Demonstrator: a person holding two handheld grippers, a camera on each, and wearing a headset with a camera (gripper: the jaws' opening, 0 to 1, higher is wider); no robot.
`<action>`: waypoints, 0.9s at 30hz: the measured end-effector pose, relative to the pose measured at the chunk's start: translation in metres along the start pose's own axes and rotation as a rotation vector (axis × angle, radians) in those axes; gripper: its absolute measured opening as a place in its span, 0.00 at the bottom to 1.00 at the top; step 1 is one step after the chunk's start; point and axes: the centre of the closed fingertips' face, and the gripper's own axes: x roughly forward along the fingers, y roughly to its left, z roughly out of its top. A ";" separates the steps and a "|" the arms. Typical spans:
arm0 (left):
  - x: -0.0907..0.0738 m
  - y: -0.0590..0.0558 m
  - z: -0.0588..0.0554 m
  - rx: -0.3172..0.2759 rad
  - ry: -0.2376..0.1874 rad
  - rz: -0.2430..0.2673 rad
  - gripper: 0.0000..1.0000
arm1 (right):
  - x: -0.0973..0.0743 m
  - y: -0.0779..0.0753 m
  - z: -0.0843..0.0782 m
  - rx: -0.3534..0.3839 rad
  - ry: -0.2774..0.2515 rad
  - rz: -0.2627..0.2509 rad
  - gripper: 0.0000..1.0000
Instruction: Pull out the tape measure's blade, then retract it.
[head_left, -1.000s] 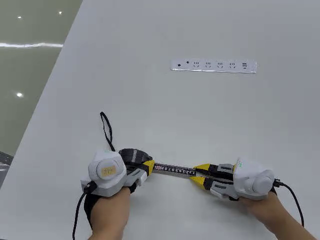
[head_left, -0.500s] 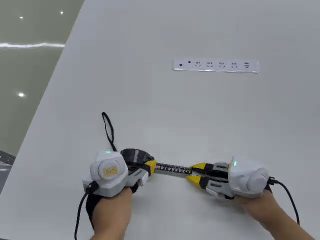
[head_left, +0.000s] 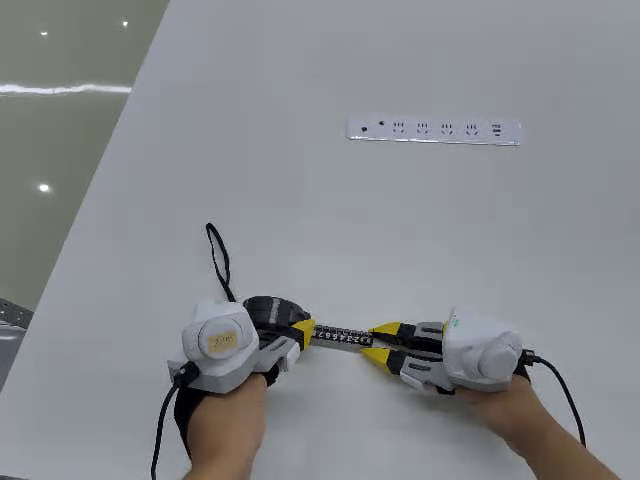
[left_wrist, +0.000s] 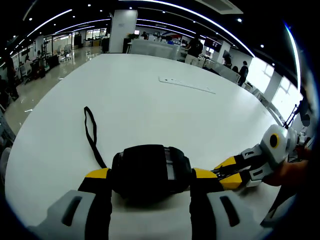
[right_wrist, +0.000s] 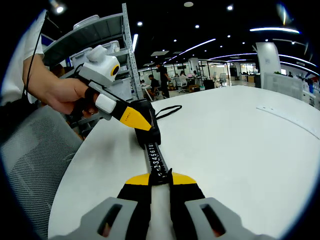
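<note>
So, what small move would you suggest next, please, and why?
Probably ease the right hand-held gripper, shut on the tip of the numbered steel blade, toward the black tape measure case in the left hand-held gripper: the exposed blade has been shortening, yet a short stretch remains out.

white table (head_left: 300, 150), power strip (head_left: 433, 130) lying flat, glossy floor (head_left: 60, 120)
</note>
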 end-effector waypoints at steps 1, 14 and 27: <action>0.000 0.000 0.000 0.000 0.000 0.000 0.60 | 0.002 0.000 0.000 0.000 0.000 0.000 0.12; -0.001 0.000 -0.001 -0.006 0.003 -0.002 0.60 | 0.021 0.006 0.007 -0.003 -0.002 0.022 0.12; -0.001 0.001 -0.002 -0.017 0.004 -0.006 0.60 | 0.038 0.009 0.013 -0.011 0.001 0.031 0.12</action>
